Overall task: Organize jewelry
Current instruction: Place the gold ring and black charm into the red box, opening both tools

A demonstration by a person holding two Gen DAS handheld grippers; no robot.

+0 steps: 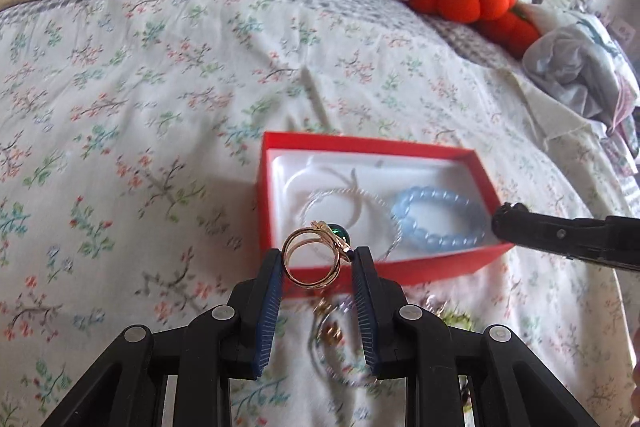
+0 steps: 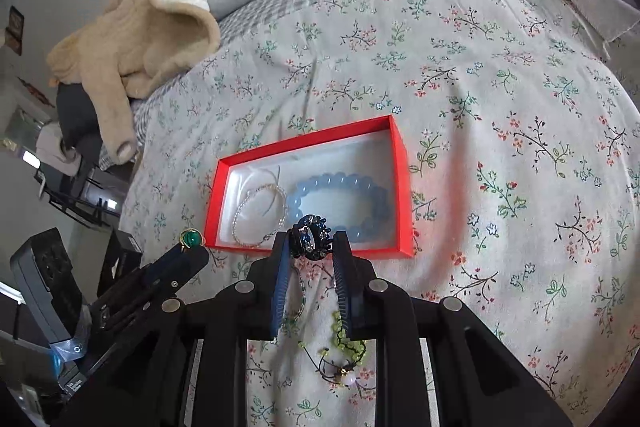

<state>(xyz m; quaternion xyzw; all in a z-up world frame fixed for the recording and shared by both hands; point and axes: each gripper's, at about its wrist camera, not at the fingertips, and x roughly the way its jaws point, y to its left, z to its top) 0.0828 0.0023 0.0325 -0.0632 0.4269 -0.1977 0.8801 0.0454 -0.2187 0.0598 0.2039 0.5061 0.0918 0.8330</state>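
- The left tool pinches a gold ring just before the red box.
- The right tool squeezes a dark ring, maybe beaded.
- Either ring could slip onto the bed if the squeeze loosens.

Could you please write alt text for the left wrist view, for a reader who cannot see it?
The left gripper holds a gold ring with a green stone between its blue-padded fingers, just short of an open red box on a floral bedsheet. The box holds a pale blue bead bracelet and a thin silver bracelet. The right gripper's black tip enters from the right.
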